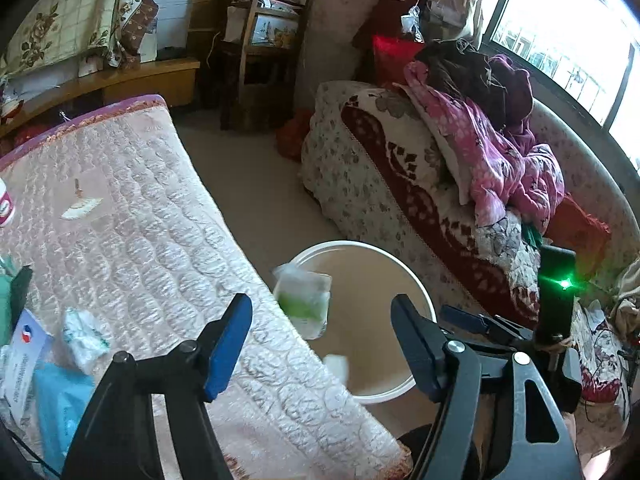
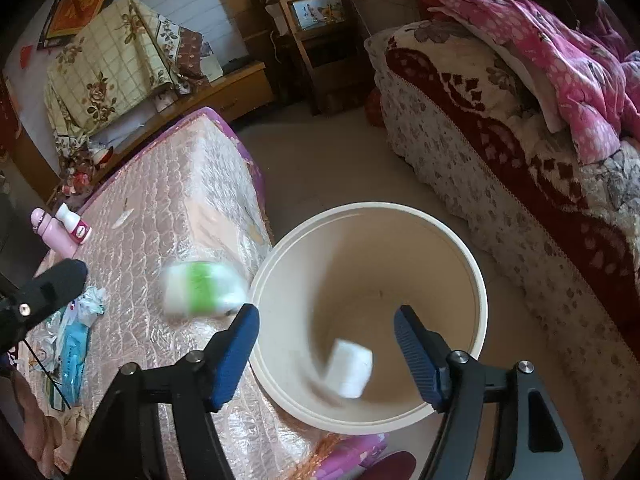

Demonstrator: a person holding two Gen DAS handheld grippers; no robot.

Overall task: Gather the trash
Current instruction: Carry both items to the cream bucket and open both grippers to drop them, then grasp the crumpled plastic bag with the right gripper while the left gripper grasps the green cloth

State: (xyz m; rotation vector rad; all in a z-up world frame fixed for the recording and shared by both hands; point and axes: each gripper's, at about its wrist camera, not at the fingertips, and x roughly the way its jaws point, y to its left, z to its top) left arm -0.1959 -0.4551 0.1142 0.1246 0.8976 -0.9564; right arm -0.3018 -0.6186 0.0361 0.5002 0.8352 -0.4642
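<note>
No wording here can be read. The white leaflet (image 1: pixel 25 354) on the mattress (image 1: pixel 152 216) carries a red-and-blue emblem and dark print (too blurred to make out), as does the small bottle's (image 2: pixel 75 227) label.

place: home bedroom | signs: quilted mattress (image 1: pixel 132 216), blanket-draped sofa (image 1: pixel 400 184) (clothes heaped), window (image 1: pixel 568 36)
</note>
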